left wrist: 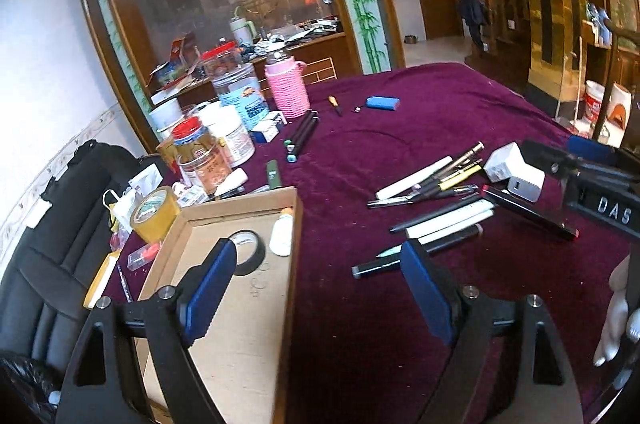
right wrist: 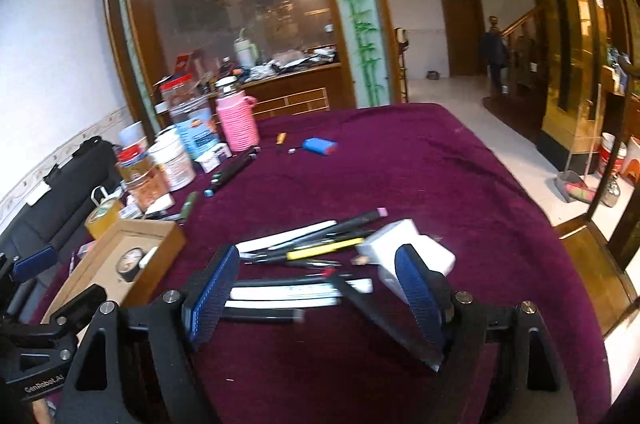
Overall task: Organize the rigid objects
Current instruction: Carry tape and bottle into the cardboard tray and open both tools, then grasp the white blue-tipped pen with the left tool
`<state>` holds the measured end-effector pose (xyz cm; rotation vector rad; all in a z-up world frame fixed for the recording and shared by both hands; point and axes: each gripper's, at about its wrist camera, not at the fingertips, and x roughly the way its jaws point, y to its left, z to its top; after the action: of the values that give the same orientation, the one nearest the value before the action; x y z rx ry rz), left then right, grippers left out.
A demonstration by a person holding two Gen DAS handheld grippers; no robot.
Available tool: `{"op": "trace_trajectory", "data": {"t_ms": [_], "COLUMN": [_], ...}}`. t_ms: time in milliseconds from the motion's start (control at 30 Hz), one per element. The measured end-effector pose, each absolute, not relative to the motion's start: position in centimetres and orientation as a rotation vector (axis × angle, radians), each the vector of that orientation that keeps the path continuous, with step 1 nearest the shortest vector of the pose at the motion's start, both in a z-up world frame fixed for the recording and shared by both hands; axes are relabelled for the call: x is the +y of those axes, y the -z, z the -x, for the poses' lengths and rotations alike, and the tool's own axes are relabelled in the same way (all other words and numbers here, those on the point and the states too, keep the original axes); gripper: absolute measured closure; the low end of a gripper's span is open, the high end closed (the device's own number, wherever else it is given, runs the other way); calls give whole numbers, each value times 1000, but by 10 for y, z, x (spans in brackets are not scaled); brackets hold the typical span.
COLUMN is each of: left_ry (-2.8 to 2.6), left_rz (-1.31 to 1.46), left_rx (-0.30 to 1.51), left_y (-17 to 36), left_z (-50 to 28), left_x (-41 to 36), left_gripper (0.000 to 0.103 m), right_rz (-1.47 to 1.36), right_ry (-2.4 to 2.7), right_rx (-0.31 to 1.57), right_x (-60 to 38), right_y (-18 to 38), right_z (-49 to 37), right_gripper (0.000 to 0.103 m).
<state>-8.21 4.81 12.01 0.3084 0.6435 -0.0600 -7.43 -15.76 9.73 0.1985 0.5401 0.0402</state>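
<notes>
Left wrist view
Left gripper (left wrist: 316, 288): jaws spread wide at the bottom of the frame, nothing between the blue pads (left wrist: 210, 290).
Cardboard tray (left wrist: 294, 252): lower left of centre, partly under the left finger; on its floor lie a roll of black tape (left wrist: 253, 254) and a small white tube (left wrist: 281, 234).
Pile of pens and markers (left wrist: 436, 200): right of centre on the purple tablecloth (left wrist: 400, 112), lying loose and crossed over each other.
White chargers (left wrist: 514, 170): two, touching, at the right end of the pile.
Right gripper (left wrist: 592, 180): enters at the right edge, just above the chargers; a hand (left wrist: 618, 308) shows below it.
Pink bottle (left wrist: 287, 86): upright among jars at upper left of the cloth.
Blue box (left wrist: 383, 102): alone on the cloth, upper centre, near a small screwdriver (left wrist: 335, 105).
Yellow tape roll (left wrist: 155, 214): just beside the tray's left wall.

Right wrist view
Right gripper (right wrist: 318, 298): jaws spread wide, gripping nothing; the pens (right wrist: 304, 248) and white markers lie on the cloth between and beyond the fingers, somewhat blurred.
White chargers (right wrist: 400, 244): right of centre, partly behind the right finger.
Cardboard tray (right wrist: 168, 236): left of centre, black tape (right wrist: 130, 262) inside.
Left gripper (right wrist: 30, 266): at the left edge, beside the tray; whether it is open cannot be told here.
Pink bottle (right wrist: 237, 124): upper left of centre.
Blue box (right wrist: 319, 146): centre, above the pile.
</notes>
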Motion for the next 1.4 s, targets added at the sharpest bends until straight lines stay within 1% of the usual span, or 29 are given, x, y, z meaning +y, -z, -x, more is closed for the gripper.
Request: {"op": "trace_trajectory", "data": {"t_ms": [400,567,667,767,967,1000,1133,1233,1400], "left_ry": [84,183,221,257,300,318,413,551,537], "left_rz": [-357,-271,-148,-68,-95,-97,-203,-166,-179], "left_rx": [704,801,895,952,1056,1083,1098,1128,1020], "left_y": [-103,-84,-70,-57,-20,-14,-9,-15,-35], "left_z": [72,40,6,-21,-50,-49,-16,7,29], "left_x": [17,22,32,30,3,-1,-20,-20,-3], "left_gripper": [20,20,20,20,20,20,20,21,21], "right_rz": [-253,-327,-424,-460,-447,-441,-437,-440,-436], "right_ry": [84,157,176,177,153,151,136,124,124], "right_rx": [514,524,538,551,590,592,602,615,626], "right_x": [-228,-259,-280,-286,-280,-278,-275,-274,-272], "right_y": [-87,-69,-63,-61,-56,-56,-55,-53,-52], "right_z": [61,55,55,56,50,50,49,48,48], "right_gripper": [19,19,19,19,19,19,19,19,19]}}
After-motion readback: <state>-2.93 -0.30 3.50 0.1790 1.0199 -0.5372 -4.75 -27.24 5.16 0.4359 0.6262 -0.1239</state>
